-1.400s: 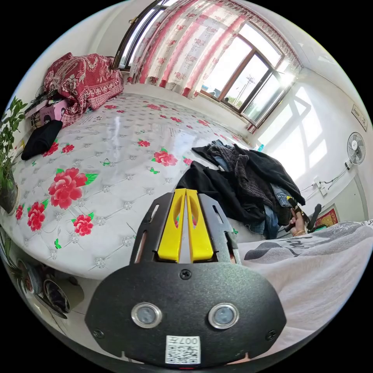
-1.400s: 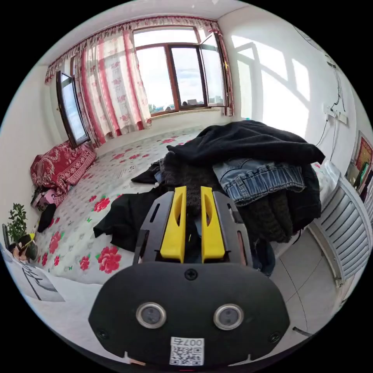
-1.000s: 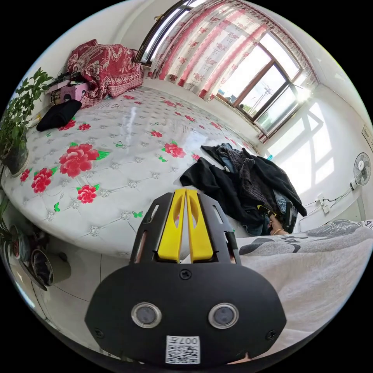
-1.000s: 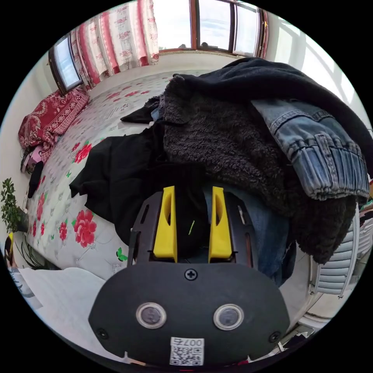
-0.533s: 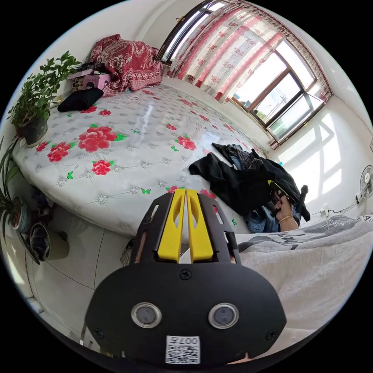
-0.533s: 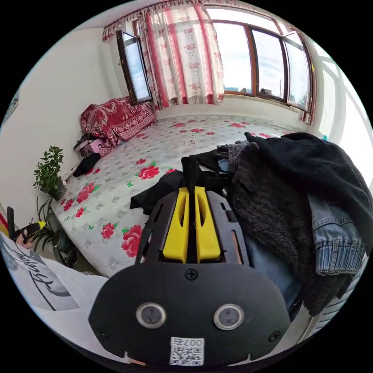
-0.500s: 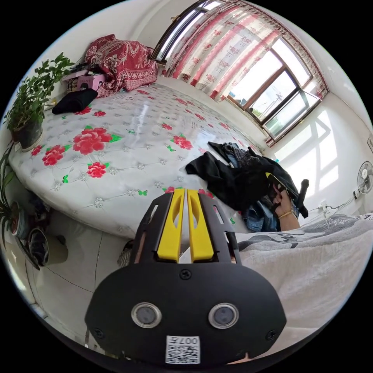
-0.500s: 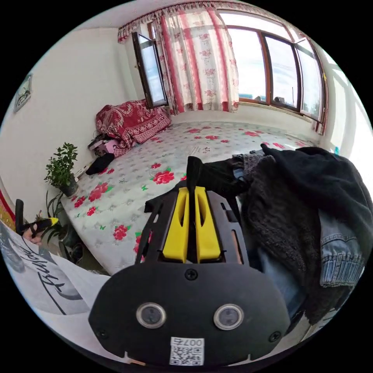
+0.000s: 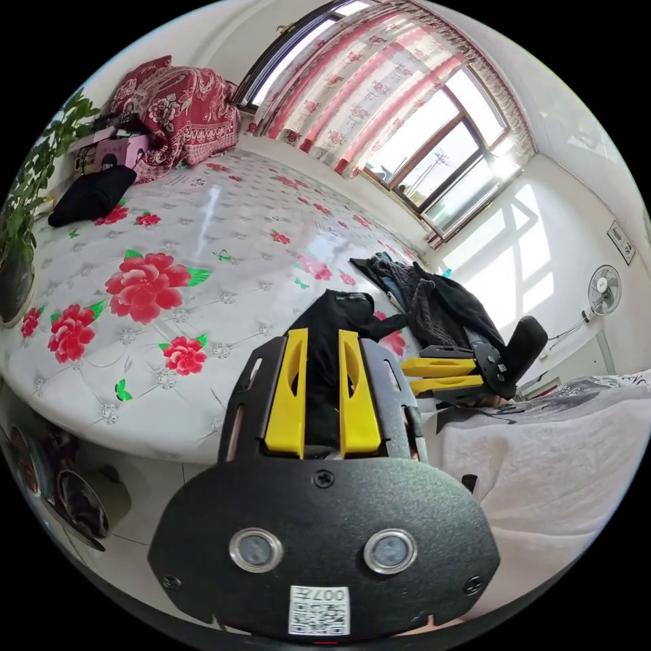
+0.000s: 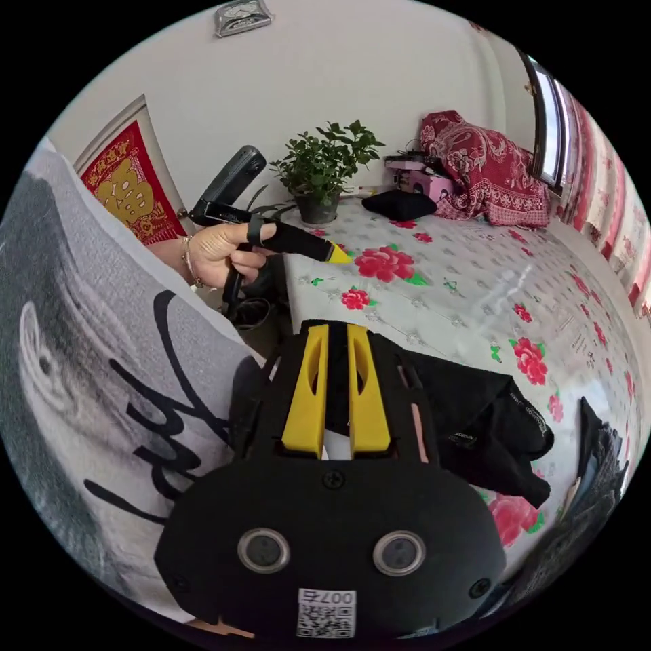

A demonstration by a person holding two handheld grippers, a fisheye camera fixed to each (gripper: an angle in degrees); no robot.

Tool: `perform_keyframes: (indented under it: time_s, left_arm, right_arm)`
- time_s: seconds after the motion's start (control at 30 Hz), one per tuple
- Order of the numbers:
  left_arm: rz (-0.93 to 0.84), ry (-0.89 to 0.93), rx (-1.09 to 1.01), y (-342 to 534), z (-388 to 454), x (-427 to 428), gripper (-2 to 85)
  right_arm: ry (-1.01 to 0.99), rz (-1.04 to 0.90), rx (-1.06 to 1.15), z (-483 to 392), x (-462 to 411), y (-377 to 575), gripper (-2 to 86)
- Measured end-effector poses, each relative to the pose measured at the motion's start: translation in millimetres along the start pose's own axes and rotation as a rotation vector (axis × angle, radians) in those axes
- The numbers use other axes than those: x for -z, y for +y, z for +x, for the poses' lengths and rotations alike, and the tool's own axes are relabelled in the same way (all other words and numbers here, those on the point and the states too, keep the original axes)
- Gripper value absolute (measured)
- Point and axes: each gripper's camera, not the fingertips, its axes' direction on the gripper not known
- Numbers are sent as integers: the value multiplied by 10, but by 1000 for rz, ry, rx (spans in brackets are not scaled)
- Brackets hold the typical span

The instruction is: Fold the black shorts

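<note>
Right gripper view: right gripper (image 10: 336, 380) pinches black shorts (image 10: 475, 424); they trail toward 3 o'clock over floral mattress (image 10: 468, 271). Left gripper (image 9: 322, 390) jaws spread, shorts between.

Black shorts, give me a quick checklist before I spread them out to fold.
1. Black shorts apart from the clothes pile: ok, they lie by themselves on the bed.
2. Right gripper tongs pinching the shorts: ok.
3. Left gripper tongs gripping the shorts: cannot tell; the jaws stand apart with black cloth between them.
4. Shorts lying flat: not ok, bunched.
</note>
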Motion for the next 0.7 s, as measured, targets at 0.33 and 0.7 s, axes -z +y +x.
perform_keyframes:
  time_s: [0.33, 0.7]
  left_arm:
    - [-402, 133, -125, -303, -611, -627, 109]
    - [-656, 85, -255, -1047, -651, -1758, -4]
  right_arm:
    - [190, 142, -873, 1118, -85, 738, 75]
    - [440, 82, -1388, 2576, 69, 1563, 87]
